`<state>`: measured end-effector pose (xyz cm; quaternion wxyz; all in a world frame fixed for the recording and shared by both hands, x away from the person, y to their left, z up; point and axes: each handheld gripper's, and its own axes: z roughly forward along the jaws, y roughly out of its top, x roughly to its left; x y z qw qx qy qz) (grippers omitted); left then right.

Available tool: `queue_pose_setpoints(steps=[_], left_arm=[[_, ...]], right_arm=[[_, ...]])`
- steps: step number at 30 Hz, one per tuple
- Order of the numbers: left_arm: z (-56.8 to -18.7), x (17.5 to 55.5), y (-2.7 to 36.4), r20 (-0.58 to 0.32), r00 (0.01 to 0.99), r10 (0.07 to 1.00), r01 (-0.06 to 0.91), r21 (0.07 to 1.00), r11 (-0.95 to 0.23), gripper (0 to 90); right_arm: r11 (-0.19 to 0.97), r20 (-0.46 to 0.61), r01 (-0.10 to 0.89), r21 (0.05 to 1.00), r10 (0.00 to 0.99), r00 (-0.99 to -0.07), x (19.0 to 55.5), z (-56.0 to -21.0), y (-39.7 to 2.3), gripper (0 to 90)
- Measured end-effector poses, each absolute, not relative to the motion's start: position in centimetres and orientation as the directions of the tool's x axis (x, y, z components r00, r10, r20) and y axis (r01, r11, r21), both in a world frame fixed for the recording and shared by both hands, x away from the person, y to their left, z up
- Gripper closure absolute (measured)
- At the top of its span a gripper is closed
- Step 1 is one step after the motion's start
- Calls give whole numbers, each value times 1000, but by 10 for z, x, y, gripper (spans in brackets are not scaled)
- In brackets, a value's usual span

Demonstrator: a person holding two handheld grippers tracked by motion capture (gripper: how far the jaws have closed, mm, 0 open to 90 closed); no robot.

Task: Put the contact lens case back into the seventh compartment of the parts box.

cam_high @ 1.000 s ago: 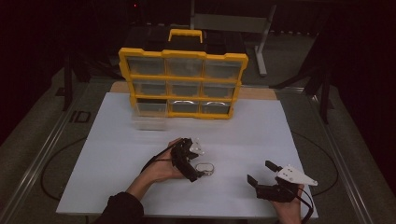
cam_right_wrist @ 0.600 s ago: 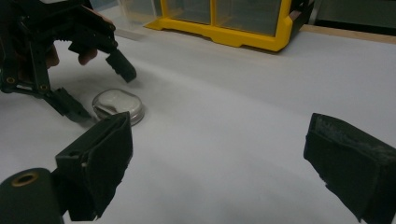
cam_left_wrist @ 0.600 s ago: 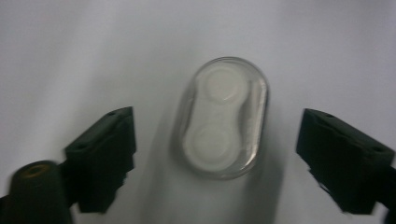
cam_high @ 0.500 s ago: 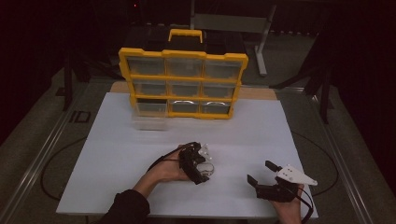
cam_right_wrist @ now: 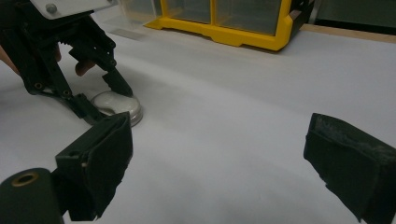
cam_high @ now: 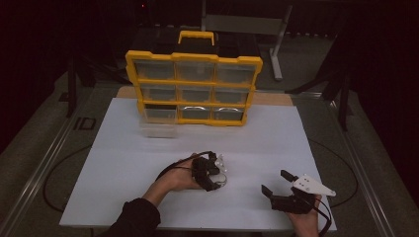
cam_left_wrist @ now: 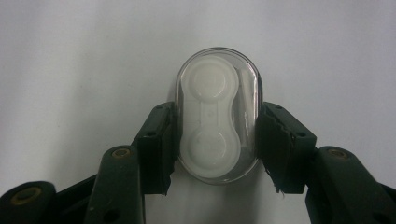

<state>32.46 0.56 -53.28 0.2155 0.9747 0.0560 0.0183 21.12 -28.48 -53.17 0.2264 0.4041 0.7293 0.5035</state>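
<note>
A clear oval case [cam_left_wrist: 217, 116] with a white twin-cup insert lies on the white table sheet [cam_high: 123, 163]. My left gripper [cam_left_wrist: 218, 114] points down over it, and its jaws have just been closing; both pads [cam_left_wrist: 161, 135] now press on the long sides of the case. In the high view the left gripper [cam_high: 213, 178] sits mid-table on the case [cam_high: 221, 179]. Near the front edge at the right, my right gripper [cam_high: 275, 181] rests open and empty. The right gripper view looks between its own wide-apart jaws [cam_right_wrist: 222, 123] at the left gripper [cam_right_wrist: 105, 98] clamped on the case [cam_right_wrist: 116, 105].
A yellow drawer organiser [cam_high: 192, 89] with clear drawers stands at the back of the sheet. One clear drawer [cam_high: 158, 129] sits pulled out on the table in front of its lower left corner. Dark floor and metal stands surround the table.
The left gripper moved a little to the right over the clear case, and its jaws went from wide apart to shut on the case. The right gripper kept still.
</note>
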Motion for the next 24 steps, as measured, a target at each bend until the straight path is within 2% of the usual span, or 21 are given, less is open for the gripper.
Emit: queue_pose_setpoints(steps=[9, 24], left_arm=[[-529, 320, 8, 51, 993, 110, 81, 396, -915, 497], [-518, 316, 26, 73, 986, 149, 103, 433, -896, 497]], right_arm=[[167, 77, 364, 916, 818, -571, 211, -532, -285, 80], [167, 80, 365, 916, 816, -572, 212, -532, -285, 80]])
